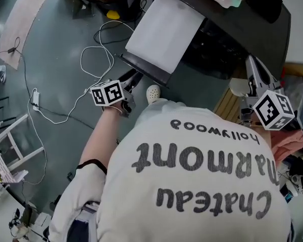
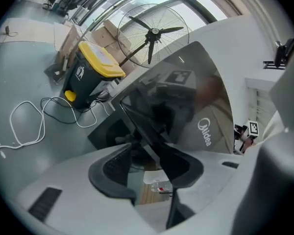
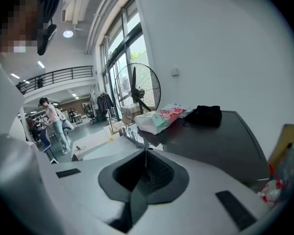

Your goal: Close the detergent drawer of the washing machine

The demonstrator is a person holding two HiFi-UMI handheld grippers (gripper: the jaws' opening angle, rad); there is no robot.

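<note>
The washing machine (image 1: 164, 32) fills the twelve-to-two o'clock part of my head view, with its pale panel nearest me and a darker top behind.

I take the detergent drawer (image 1: 141, 67) to be the dark strip along that panel's near edge. Its long axis runs from ten to four o'clock. I cannot tell whether it sits flush or stands proud.

The strip lies at one o'clock from my left gripper (image 1: 133, 82), just beside the tips. That hand is the nearer one, and I judge the push should go toward one o'clock, across the strip.

In the left gripper view the jaws stand wide apart. A glossy dark edge runs down from eleven o'clock into the gap, and neither pad presses on it.

My right gripper (image 3: 145, 160) is well apart at three o'clock, jaws together on nothing.
</note>
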